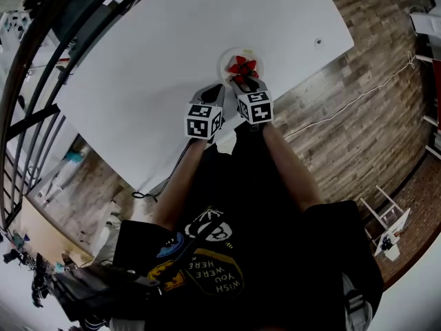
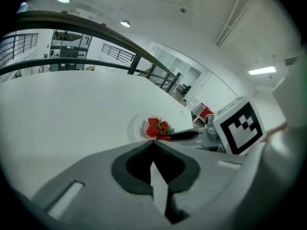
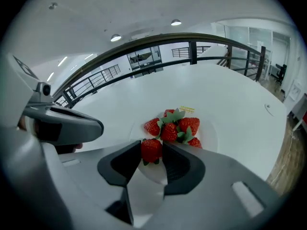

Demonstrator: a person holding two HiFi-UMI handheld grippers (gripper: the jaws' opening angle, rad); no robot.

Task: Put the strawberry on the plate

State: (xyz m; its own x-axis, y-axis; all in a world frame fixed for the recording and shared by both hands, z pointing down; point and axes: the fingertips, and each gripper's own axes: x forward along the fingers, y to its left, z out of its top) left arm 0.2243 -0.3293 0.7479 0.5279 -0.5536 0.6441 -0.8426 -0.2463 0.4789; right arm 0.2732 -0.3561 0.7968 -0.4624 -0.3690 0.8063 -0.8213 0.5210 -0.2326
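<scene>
The small red strawberry with a bit of green leaf at its base sits right between the tips of my right gripper, and the two dark ribbed pads press on it from both sides, so that tool is clamped on the fruit. The berry hangs over the near edge of the round white plate, just on the near side of a small heap of red strawberries with green leaves that lies on the plate; whether the held berry touches the plate I cannot tell. The plate rests on the broad white table, towards its far right part in the head view. My right forearm reaches straight out from the body, and the gripper tips steeply down at the plate, its marker cube uppermost. The left gripper is beside it on the left — its jaws are together, tips meeting, with nothing between them. It points more shallowly across the table, aimed just short of the plate's near left edge, with the left forearm stretched out alongside the right. From the left gripper view, one dark jaw of the right gripper lies against the right side of the heap — its cube stands close to the right.
</scene>
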